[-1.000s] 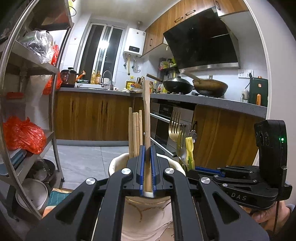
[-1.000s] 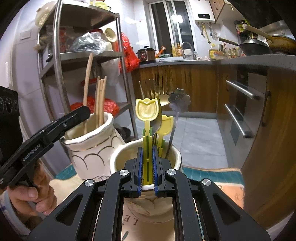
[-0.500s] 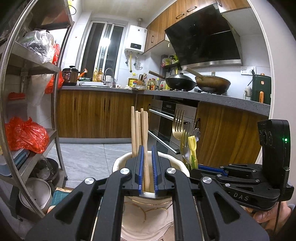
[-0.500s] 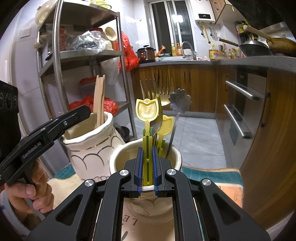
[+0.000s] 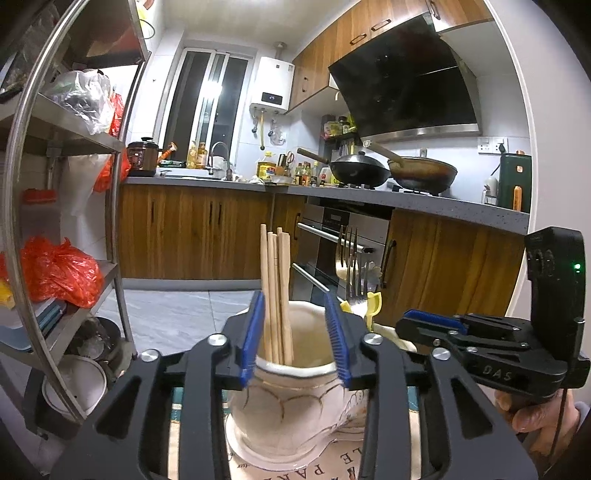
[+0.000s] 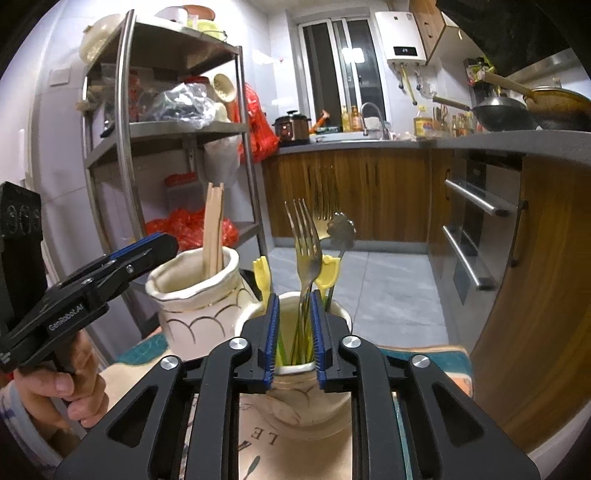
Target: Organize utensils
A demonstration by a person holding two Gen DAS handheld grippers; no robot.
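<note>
Two grippers, left gripper (image 5: 295,336) and right gripper (image 6: 293,332), stand with jaws apart, holding nothing. Wooden chopsticks (image 5: 275,295) rest in the cream jar (image 5: 288,398); forks (image 6: 306,258) and apparently yellow tulip-handled picks (image 6: 262,273) sit in the right-hand cup (image 6: 295,373). Withdraw straight upward, avoiding rims.

Left gripper (image 5: 295,338) fingers spread wide, wooden chopsticks (image 5: 275,291) upright in cream ceramic jar (image 5: 291,410) between them

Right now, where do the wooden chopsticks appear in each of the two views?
Left wrist view: wooden chopsticks stand at centre in the cream jar, between the open jaws.
Right wrist view: left of centre, in the same jar.
Shared landmark: the white water heater.
</note>
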